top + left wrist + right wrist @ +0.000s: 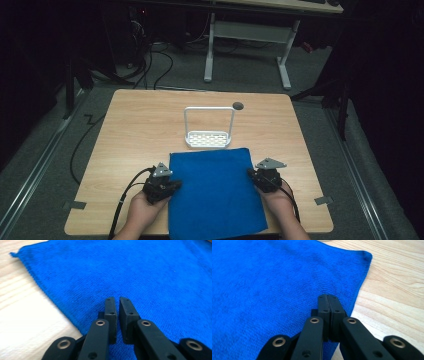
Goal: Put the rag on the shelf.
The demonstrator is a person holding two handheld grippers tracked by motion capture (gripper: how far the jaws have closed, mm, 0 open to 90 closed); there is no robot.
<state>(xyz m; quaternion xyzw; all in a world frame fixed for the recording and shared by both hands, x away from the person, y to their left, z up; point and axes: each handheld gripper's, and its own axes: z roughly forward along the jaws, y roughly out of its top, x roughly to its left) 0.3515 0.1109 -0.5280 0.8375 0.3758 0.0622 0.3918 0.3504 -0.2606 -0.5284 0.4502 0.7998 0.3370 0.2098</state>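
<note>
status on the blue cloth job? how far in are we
Early. Done: the blue cloth lies flat on the table, unfolded. In hand: the left gripper sits at its left edge with jaws nearly together, the right gripper at its right edge with jaws shut; whether either pinches fabric I cannot tell. Left: lifting or folding, and anything involving the white rack, likely.

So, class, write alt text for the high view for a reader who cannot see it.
A blue cloth lies flat on a wooden table, with the left gripper at its left edge and the right gripper at its right edge. Behind the cloth stands a white wire rack.
</note>
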